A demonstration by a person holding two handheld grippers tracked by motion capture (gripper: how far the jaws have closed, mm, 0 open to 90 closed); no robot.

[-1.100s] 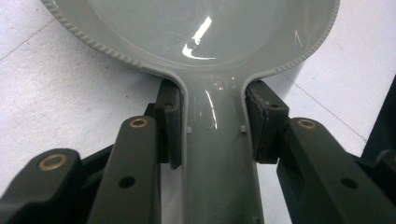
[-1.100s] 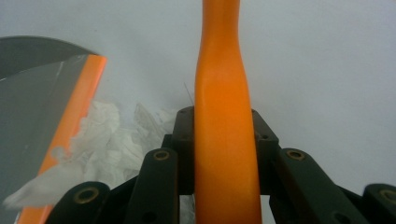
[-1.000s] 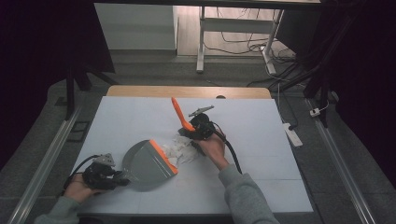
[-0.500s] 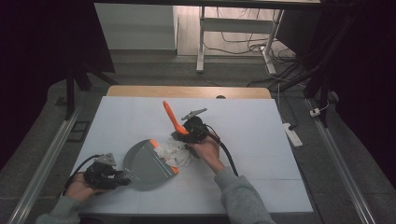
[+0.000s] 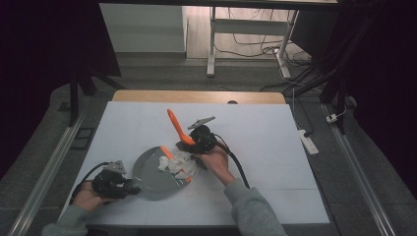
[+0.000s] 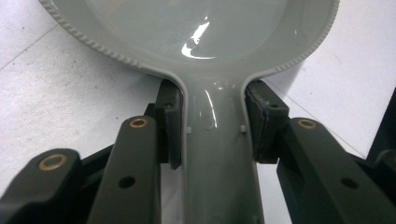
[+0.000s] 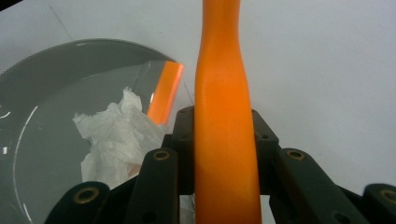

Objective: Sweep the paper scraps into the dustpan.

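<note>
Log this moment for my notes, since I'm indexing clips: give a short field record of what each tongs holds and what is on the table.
left tongs: shut on the grey dustpan's handle
right tongs: shut on the orange brush handle
grey dustpan: lies on the white table, held by its handle
crumpled white paper: at the dustpan's mouth, beside its orange edge strip
orange brush handle: tilted up and away from the person, its lower end at the paper

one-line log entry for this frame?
left gripper: shut on dustpan handle | right gripper: shut on orange brush handle | crumpled paper: at dustpan lip | table
</note>
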